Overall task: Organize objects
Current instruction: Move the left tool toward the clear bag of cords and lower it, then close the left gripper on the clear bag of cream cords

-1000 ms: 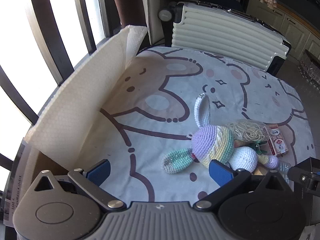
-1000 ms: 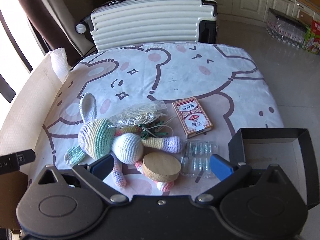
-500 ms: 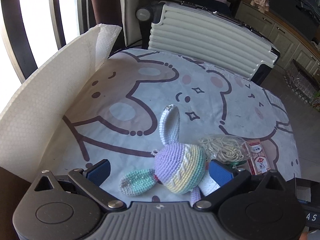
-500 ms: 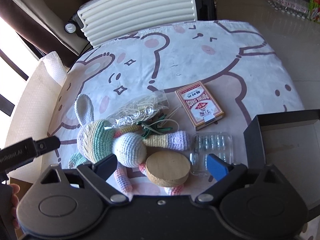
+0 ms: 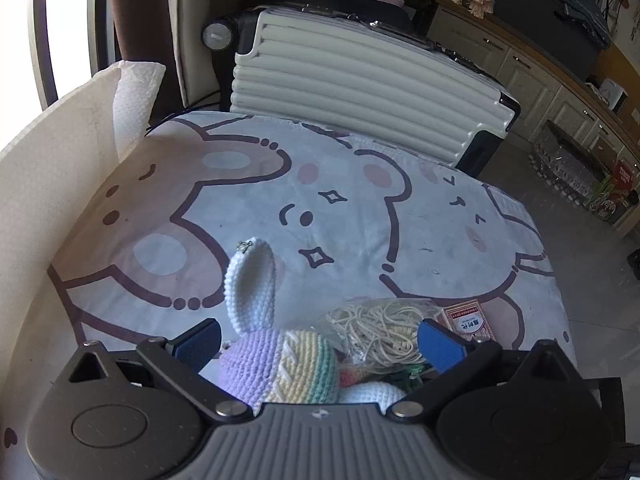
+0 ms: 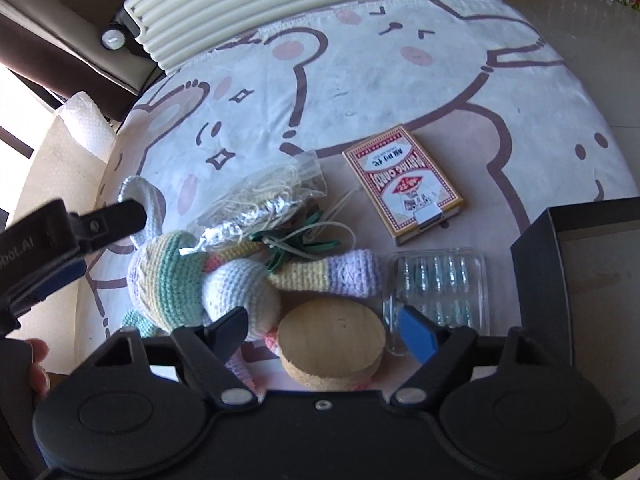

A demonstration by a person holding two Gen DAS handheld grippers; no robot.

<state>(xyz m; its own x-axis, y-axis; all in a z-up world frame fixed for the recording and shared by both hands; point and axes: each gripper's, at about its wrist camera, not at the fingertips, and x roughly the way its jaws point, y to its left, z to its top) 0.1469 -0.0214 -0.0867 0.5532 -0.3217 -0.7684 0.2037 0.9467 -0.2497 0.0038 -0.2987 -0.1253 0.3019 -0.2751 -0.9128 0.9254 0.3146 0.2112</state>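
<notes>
A pastel crochet bunny (image 5: pixel 280 364) lies on the bear-print cloth (image 5: pixel 352 216). My left gripper (image 5: pixel 316 340) is open, its blue pads on either side of the bunny's head, not closed on it. In the right wrist view the bunny (image 6: pixel 192 284) lies beside a bag of rubber bands (image 6: pixel 264 196), a card deck (image 6: pixel 404 184), a cork lid (image 6: pixel 332 344) and a clear blister tray (image 6: pixel 436 284). My right gripper (image 6: pixel 324 332) is open over the cork lid. The left gripper (image 6: pixel 80 240) shows at the bunny's ear.
An open black box (image 6: pixel 592 280) sits at the right edge. A ribbed cream suitcase (image 5: pixel 360 84) stands behind the table. A cream foam sheet (image 5: pixel 52 184) rises along the left side. The rubber band bag (image 5: pixel 380 336) and card deck (image 5: pixel 468 324) lie right of the bunny.
My left gripper has moved right and down until the bunny's head sits between its open fingers. My right gripper has come lower and closer over the cork lid.
</notes>
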